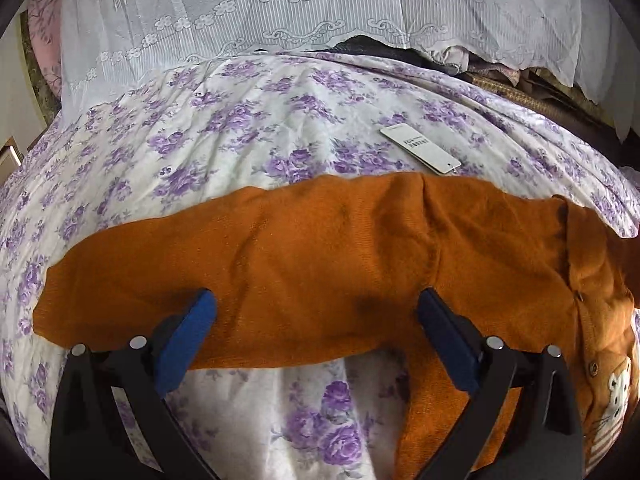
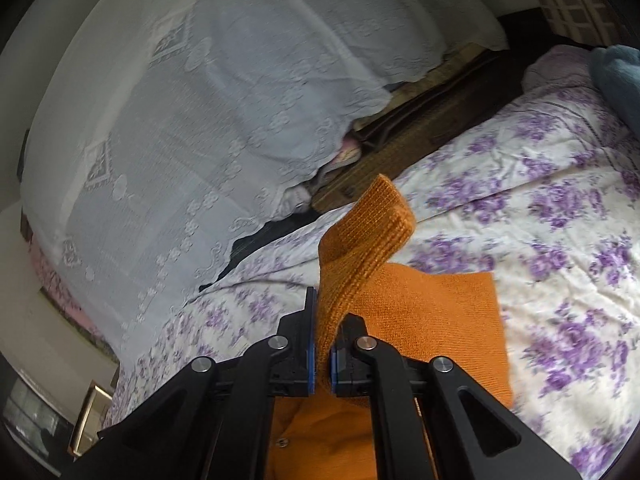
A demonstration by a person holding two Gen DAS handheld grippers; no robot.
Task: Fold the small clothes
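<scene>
Orange knit sweater (image 1: 312, 256) lying spread across the floral bedsheet (image 1: 224, 144), sleeve stretching out toward the left edge of the left wrist view. Left gripper (image 1: 316, 304) hovering over the near hem of that sleeve, blue pads (image 1: 192, 320) standing wide apart, nothing clamped between them, cloth lying below and beyond the tips. White paper tag (image 1: 420, 150) resting on the sheet just past the sweater's far edge, right of centre. Buttoned front with a small white patch (image 1: 612, 392) showing at the far right. Lace curtain (image 1: 280, 20) hanging behind the bed.

In the right wrist view, lace curtain (image 2: 192, 100) filling the left half. Right gripper (image 2: 324, 316) at centre, closed tight on a ribbed orange sleeve cuff (image 2: 360, 248), cuff rising up and curling beyond the tips, lifted off the bed. Rest of the sweater (image 2: 440, 312) lying flat on the bedsheet (image 2: 540, 220) just right of and under the gripper. Blue-grey fabric (image 2: 616, 80) bunching at the upper right corner.
</scene>
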